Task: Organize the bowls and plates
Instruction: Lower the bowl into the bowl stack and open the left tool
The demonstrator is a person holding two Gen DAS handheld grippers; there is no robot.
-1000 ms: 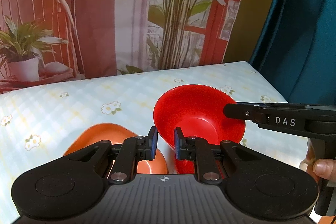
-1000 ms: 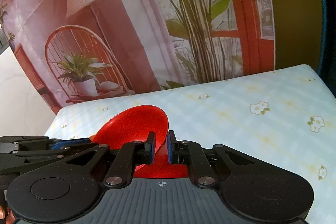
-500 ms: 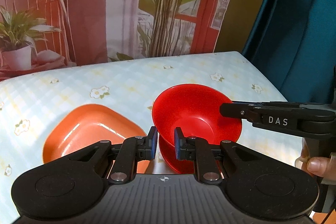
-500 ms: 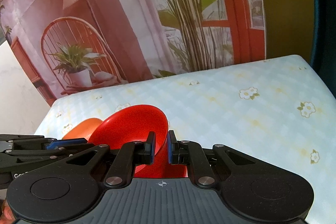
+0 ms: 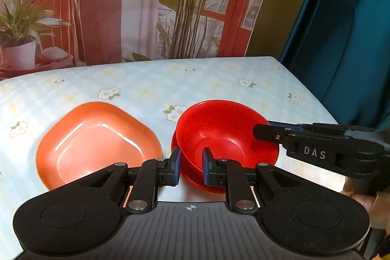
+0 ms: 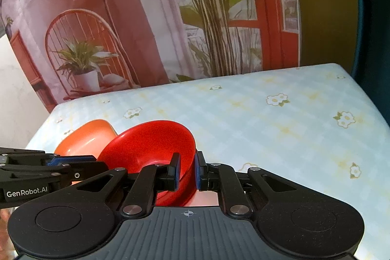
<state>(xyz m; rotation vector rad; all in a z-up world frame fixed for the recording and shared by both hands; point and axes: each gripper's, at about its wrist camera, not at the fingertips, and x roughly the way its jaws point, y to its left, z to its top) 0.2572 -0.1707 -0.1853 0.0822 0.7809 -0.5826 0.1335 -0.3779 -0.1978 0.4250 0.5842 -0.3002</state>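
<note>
A red bowl (image 5: pixel 219 130) (image 6: pixel 151 143) hangs tilted just above the flowered tablecloth (image 5: pixel 219 84). My right gripper (image 6: pixel 186 171) (image 5: pixel 258 133) is shut on its right rim. A second red dish (image 5: pixel 190 180) (image 6: pixel 178 199) sits right under it, and its near rim runs between the pads of my left gripper (image 5: pixel 191 168), which is shut on it. In the right wrist view the left gripper (image 6: pixel 97 163) reaches in from the left. An orange square plate (image 5: pixel 97 145) (image 6: pixel 85 135) lies flat on the cloth just left of the red bowls.
A printed backdrop (image 5: pixel 146 4) of a chair and plants stands behind the table. A teal curtain (image 5: pixel 341 28) hangs past the table's right edge. A person's hand (image 5: pixel 365 201) holds the right gripper at the lower right.
Both grippers have come down and forward with the red bowls, closer to the cloth. The orange plate, half hidden before, now shows whole on the left.
</note>
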